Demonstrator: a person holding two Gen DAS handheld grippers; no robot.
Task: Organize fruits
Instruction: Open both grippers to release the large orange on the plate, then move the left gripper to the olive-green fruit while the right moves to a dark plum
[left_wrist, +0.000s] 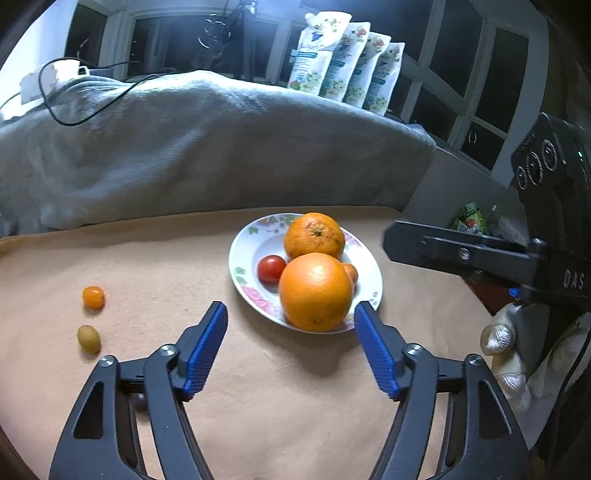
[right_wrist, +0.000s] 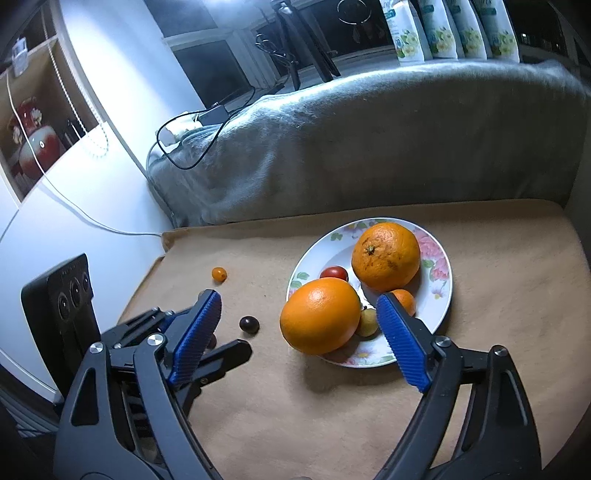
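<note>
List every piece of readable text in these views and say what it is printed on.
"DAS": on the black body of the right hand-held gripper, seen in the left wrist view.
Printing on the row of white pouches by the window: too blurred to read.
Nothing else legible; the floral plate carries only flowers.

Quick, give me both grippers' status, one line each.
Left gripper: open, holding nothing, low over the cloth beside the plate.
Right gripper: open, holding nothing, near the front orange.

You've got dim room light w/ a bright cool source top-left; glare on the near orange (left_wrist: 315, 291), soft shadows under the plate (right_wrist: 439, 295), heavy fisheye bending + dark corners.
</note>
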